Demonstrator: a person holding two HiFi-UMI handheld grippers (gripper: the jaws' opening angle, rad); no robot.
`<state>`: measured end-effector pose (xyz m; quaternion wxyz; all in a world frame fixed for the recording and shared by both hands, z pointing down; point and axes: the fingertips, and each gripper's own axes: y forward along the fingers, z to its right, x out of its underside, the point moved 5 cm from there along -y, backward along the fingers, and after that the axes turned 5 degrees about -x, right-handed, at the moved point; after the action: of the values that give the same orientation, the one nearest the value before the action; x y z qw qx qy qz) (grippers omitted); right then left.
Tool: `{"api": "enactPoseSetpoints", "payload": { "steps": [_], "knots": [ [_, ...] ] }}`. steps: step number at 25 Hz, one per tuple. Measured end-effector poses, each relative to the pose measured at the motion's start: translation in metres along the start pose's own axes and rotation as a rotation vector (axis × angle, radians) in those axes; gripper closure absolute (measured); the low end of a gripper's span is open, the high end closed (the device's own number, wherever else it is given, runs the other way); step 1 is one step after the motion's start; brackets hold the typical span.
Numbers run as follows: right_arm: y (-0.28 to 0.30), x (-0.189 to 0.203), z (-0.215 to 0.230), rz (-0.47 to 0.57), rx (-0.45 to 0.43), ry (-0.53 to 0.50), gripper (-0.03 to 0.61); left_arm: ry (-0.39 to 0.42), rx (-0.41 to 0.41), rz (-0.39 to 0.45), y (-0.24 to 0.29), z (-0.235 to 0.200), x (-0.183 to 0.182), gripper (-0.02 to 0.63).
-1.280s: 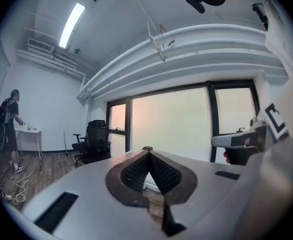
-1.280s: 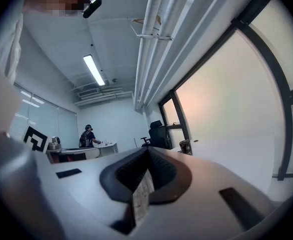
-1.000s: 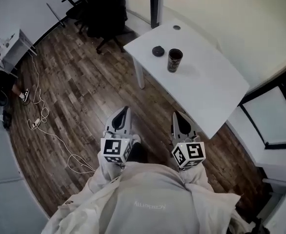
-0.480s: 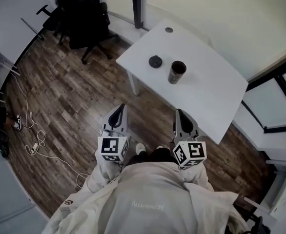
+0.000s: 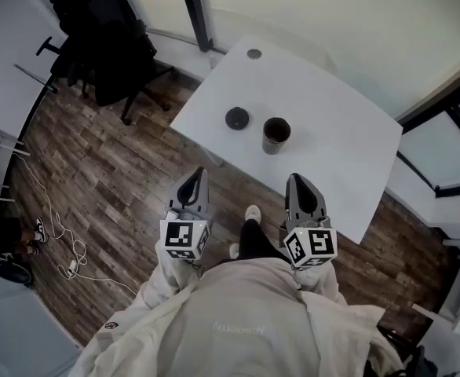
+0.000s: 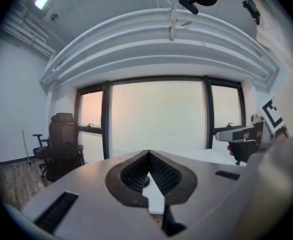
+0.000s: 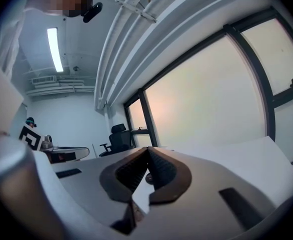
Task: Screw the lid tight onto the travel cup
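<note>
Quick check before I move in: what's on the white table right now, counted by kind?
Dark open-topped travel cup: 1
Dark round lid, lying apart from the cup: 1
Small grey round disc near the far edge of the white table: 1
Total: 3

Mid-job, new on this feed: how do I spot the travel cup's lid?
Look at the white table by the windows. Near its middle sit two dark things, slightly apart: the upright open travel cup and, left of it in the head view, the lid. The lid is the low flat disc, not the tall one.
</note>
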<state>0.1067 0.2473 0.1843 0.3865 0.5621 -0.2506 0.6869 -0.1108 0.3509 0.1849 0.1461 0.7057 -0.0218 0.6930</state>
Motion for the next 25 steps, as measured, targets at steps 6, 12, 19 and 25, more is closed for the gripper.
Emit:
{"api": "enactPoseSetpoints", "payload": {
  "steps": [6, 12, 19, 25],
  "knots": [
    [0.053, -0.026, 0.07, 0.052, 0.083, 0.02, 0.557, 0.051, 0.076, 0.013, 0.101, 0.014, -0.032, 0.606],
    [0.072, -0.038, 0.126, 0.055, 0.158, 0.039, 0.557, 0.071, 0.137, 0.015, 0.169, 0.032, -0.045, 0.606],
    [0.092, -0.024, 0.143, 0.033, 0.254, 0.071, 0.557, 0.099, 0.187, -0.02, 0.22, 0.001, -0.038, 0.606],
    [0.113, -0.001, 0.134, 0.042, 0.355, 0.092, 0.557, 0.134, 0.306, -0.051, 0.255, -0.025, -0.016, 0.606]
  ]
}}
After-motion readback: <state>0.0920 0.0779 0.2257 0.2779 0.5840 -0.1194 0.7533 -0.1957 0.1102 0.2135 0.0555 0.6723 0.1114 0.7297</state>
